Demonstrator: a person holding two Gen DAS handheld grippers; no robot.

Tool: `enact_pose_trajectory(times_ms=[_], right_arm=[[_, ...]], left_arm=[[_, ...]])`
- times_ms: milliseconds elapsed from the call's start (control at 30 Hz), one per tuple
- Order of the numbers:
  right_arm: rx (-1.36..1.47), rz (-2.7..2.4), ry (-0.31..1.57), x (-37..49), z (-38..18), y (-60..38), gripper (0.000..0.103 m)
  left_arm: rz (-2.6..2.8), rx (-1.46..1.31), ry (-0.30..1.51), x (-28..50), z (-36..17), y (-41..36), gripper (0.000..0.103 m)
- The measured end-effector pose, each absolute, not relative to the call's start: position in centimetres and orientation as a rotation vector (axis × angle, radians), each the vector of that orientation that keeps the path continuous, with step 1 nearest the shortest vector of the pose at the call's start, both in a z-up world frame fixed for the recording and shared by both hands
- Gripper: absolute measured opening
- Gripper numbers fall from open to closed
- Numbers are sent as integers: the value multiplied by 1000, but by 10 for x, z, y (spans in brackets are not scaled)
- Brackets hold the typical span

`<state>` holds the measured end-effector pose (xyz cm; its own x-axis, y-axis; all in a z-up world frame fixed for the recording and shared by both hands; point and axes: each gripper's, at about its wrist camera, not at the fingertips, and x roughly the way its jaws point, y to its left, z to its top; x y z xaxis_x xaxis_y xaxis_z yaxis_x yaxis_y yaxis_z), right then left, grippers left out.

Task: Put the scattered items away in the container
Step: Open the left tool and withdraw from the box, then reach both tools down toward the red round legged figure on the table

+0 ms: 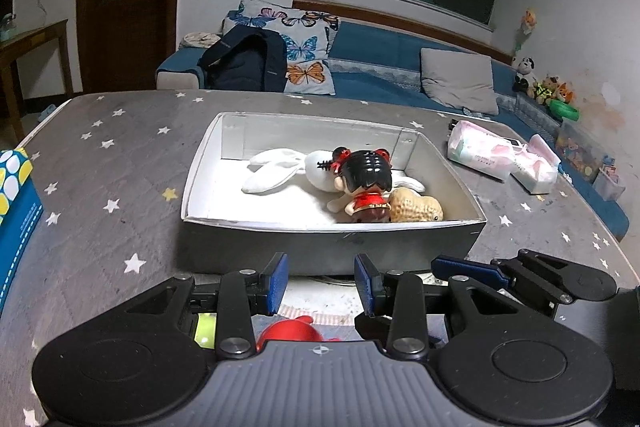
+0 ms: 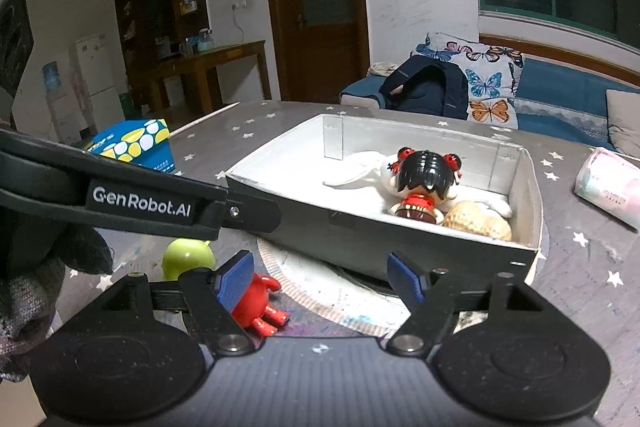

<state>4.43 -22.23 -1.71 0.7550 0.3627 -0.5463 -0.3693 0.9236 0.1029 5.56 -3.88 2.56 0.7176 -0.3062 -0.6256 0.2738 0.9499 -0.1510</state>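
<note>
Risk, first entry: red figure (image 2: 258,301) lies on the desk (image 1: 100,187) just beside the left finger of the right claw (image 2: 320,281), outside the gap; closing as it stands would likely nudge the toy aside and not pinch it. Its glossy rounded body may also slip from flat pads.

Risk, second entry: left claw (image 1: 320,281) hovers above the same red figure (image 1: 290,331), and the two tools sit near each other; both reaching at once could collide. Either claw could also strike the container (image 1: 328,247), whose near wall stands just beyond the fingertips.

Claw state: left claw spread, holding nothing; right claw spread, holding nothing.

Count, inside container: one white plush rabbit (image 1: 280,169); one black-haired doll (image 1: 366,183) in red dress; one peanut-shaped toy (image 1: 416,209), all gathered at the right near corner.

Count, loose on desk, near side: one red figure; one green round toy (image 2: 188,259) to its left.

Count, other desk items: two tissue packs (image 1: 480,153) at far right; one blue patterned box (image 2: 134,143) at left.
</note>
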Motion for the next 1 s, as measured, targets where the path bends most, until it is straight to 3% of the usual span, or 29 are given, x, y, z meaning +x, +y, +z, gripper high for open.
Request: enact_pose_trajectory(times_ms=[200, 1000], right_arm=[[-24, 417, 603, 43, -23, -215, 80], [-39, 464, 633, 47, -34, -204, 81]], left_arm=[[-295, -54, 714, 55, 22, -33, 39], [-241, -136, 753, 59, 12, -3, 39]])
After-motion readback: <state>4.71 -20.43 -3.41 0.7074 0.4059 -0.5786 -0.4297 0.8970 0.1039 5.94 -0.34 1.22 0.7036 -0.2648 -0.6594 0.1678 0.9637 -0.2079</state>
